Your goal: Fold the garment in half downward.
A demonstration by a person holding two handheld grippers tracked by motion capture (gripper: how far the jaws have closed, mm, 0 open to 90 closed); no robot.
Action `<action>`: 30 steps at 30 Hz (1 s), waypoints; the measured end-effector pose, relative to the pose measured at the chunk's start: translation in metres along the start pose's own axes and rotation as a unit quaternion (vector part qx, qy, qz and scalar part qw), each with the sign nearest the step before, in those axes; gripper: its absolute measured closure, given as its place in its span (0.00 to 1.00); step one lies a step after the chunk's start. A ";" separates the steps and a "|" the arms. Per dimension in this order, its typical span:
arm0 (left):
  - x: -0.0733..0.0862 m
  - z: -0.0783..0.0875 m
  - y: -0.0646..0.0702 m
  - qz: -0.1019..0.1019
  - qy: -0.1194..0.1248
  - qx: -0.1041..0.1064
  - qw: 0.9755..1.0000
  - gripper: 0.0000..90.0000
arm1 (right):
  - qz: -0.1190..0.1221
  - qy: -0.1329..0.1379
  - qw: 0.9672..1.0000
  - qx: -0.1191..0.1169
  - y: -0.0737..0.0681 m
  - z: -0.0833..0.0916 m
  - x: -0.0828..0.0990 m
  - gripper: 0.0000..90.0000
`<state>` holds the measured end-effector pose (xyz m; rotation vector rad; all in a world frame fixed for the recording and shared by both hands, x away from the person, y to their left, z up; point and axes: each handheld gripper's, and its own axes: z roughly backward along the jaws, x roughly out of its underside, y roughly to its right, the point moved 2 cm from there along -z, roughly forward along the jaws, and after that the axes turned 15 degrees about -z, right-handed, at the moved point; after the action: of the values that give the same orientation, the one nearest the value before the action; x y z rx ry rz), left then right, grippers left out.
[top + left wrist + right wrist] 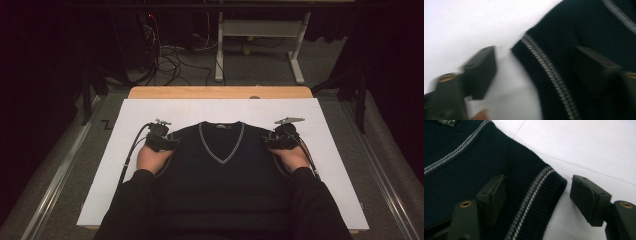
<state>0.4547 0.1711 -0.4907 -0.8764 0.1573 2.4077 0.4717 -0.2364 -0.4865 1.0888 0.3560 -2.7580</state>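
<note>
A dark navy sleeveless V-neck vest (220, 170) with grey-white trim lies flat on a white sheet (330, 150), neck toward the far side. My left gripper (165, 142) is at the vest's left shoulder. In the left gripper view its jaws (535, 53) straddle the ribbed armhole edge (544, 65), one over the sheet and one over the knit, with a gap between them. My right gripper (272, 141) sits at the right shoulder. Its jaws (537, 180) stand apart around the striped armhole edge (534, 192), not pressing on it.
The sheet covers a wooden table whose far edge (220, 92) shows beyond it. Behind the table are floor cables (170, 60) and a white table frame (260, 30). Dark-sleeved forearms (135, 200) come in from the bottom over the vest's sides.
</note>
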 end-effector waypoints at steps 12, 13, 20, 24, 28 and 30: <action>-0.002 0.003 0.007 0.026 0.011 0.028 0.999 0.78 | 0.001 -0.002 1.000 -0.009 -0.013 0.001 0.000 0.88; -0.002 0.004 0.007 0.028 0.011 0.029 0.999 0.79 | 0.002 -0.002 1.000 -0.010 -0.012 0.002 0.000 0.88; -0.010 0.028 0.005 0.031 0.094 0.004 0.995 0.80 | -0.011 0.052 0.999 -0.004 -0.010 0.018 -0.006 0.89; -0.020 0.047 0.002 0.034 0.133 -0.010 0.991 0.80 | -0.008 0.088 0.996 -0.002 -0.012 0.033 -0.016 0.89; -0.033 0.066 -0.001 0.025 0.156 -0.022 0.987 0.80 | -0.006 0.118 0.993 0.003 -0.013 0.049 -0.027 0.89; -0.038 0.075 -0.001 0.019 0.170 -0.027 0.985 0.80 | -0.006 0.131 0.991 0.001 -0.014 0.058 -0.033 0.89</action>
<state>0.4376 0.1761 -0.4086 -1.3162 0.2403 2.2876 0.4544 -0.2370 -0.4204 1.4575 0.3915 -2.6276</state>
